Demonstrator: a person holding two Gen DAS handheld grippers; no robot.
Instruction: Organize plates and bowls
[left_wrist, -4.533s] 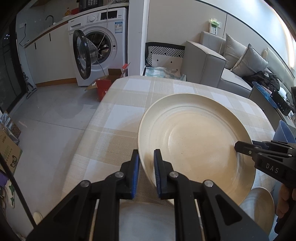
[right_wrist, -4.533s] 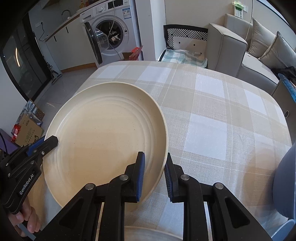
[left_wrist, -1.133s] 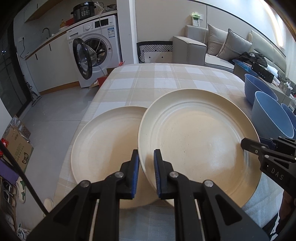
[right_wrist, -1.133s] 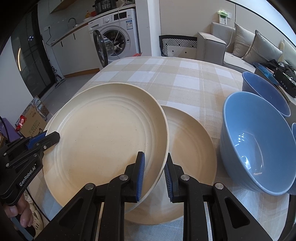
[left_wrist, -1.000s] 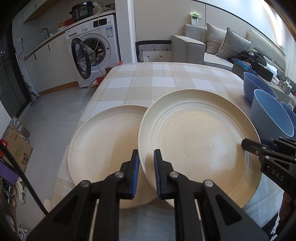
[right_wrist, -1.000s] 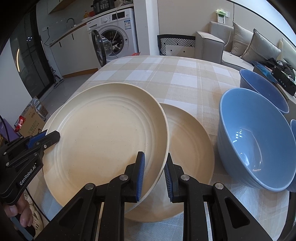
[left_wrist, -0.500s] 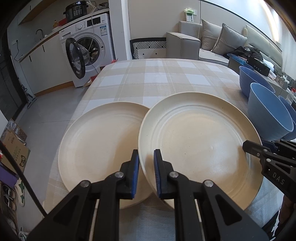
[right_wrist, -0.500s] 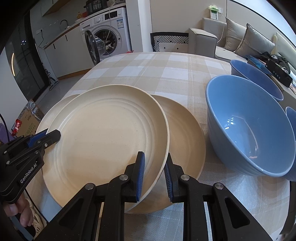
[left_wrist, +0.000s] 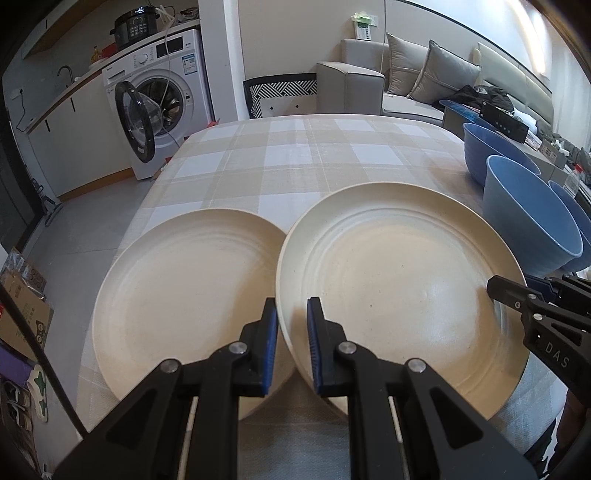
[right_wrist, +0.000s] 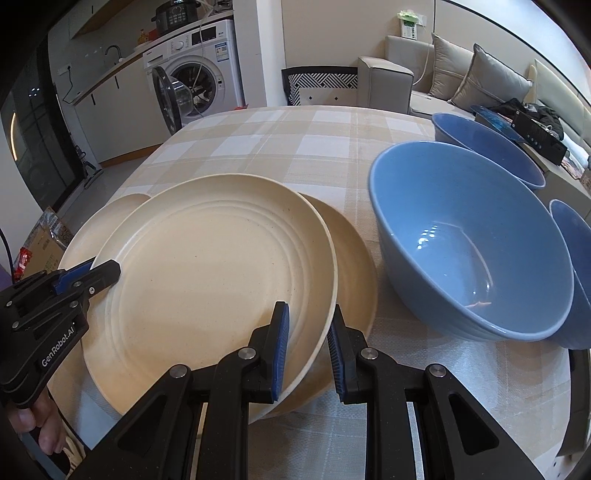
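Above the checked tablecloth (left_wrist: 314, 155), left gripper (left_wrist: 291, 345) and right gripper (right_wrist: 307, 349) clamp opposite rims of the upper cream plate (right_wrist: 214, 280), overlapping the lower cream plate (left_wrist: 184, 291), offset right.

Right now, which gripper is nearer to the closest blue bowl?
Right. The right gripper clamps the held plate on the rim facing the blue bowl; the left gripper clamps the opposite rim, a full plate farther away.

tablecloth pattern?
Beige-and-white plaid on the tablecloth, clearest in the left wrist view.
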